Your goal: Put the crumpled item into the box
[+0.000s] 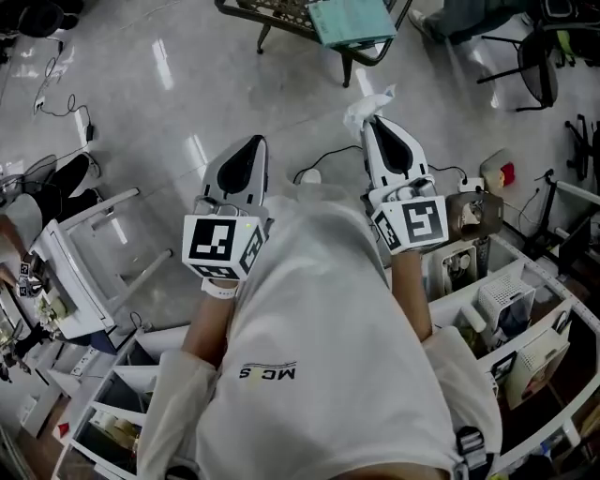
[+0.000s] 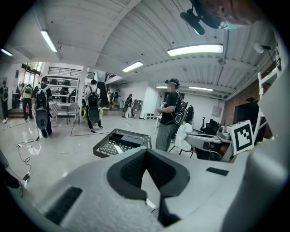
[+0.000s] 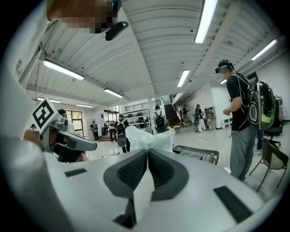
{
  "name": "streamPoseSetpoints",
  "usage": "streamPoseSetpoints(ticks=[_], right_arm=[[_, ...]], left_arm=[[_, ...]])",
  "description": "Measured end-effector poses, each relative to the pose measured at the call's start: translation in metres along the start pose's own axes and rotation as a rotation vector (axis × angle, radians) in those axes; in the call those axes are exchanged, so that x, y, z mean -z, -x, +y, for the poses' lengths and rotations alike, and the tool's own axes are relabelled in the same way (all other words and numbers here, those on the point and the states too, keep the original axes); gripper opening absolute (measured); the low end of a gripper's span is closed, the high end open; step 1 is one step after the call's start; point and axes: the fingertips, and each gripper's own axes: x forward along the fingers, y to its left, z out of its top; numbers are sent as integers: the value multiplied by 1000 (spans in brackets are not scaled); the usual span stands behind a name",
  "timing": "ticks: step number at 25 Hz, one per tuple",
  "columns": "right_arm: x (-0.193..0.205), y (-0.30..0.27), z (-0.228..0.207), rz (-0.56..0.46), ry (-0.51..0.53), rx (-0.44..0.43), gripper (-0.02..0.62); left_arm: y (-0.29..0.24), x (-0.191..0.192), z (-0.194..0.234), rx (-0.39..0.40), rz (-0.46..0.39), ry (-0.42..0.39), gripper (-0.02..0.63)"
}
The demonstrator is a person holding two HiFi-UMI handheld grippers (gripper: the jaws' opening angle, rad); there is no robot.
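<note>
Person in a white shirt (image 1: 319, 347) stands on a glossy pale floor (image 1: 159, 103), seen from above, holding one gripper in each hand out in front. The right gripper (image 1: 372, 120) has its jaws pressed together on the crumpled item (image 1: 367, 101), a wad of white paper that puffs out beyond the tips and also trails back between the dark pads (image 3: 127, 174) in the right gripper view, so the item is up in the air and not yet in the box. The left gripper (image 1: 253, 141) is level with it and well apart to its left; in the left gripper view its jaw tips meet with nothing between them. The box (image 1: 281, 11), dark and open-topped with a mesh wall, sits at the far edge of the visible floor, ahead of both grippers, with a teal sheet (image 1: 352, 21) lying across it. Bare floor lies open between the grippers and the box. A black cable (image 1: 328, 155) curls on the floor near the person's front. White shelving (image 1: 506, 300) crowds the right side, a white rack (image 1: 75, 272) stands at the left edge, and a black chair (image 1: 534, 56) is at the far right corner. Another person (image 3: 242, 122) stands near the box.
</note>
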Motion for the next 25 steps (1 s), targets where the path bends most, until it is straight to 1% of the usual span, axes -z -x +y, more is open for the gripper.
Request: streamPoseSetpoints(ticks=[4, 7, 9, 11, 14, 16, 20, 22, 25], right_arm=[[-2, -10, -1, 0, -4, -10, 25], [-10, -24, -9, -8, 0, -18, 25], [-13, -38, -17, -4, -2, -25, 25], [-16, -61, -25, 4, 4, -29, 25], [-26, -100, -35, 7, 38, -35, 25], [-37, -127, -47, 10, 66, -40, 25], [-62, -186, -79, 27, 115, -52, 25], [-73, -218, -97, 35, 125, -51, 25], [-82, -264, -121, 51, 114, -45, 25]], left_arm=[[-3, 6, 14, -14, 18, 36, 23], [-15, 4, 19, -8, 34, 22, 24], [-26, -2, 27, -18, 24, 15, 23], [-42, -10, 43, -31, 4, 37, 24], [-76, -24, 69, -32, -20, 72, 23], [-106, -37, 83, -22, -28, 79, 23], [-169, -75, 110, -9, -38, 84, 23], [-200, -93, 125, 1, -34, 85, 23], [-238, -109, 142, 26, 0, 117, 23]])
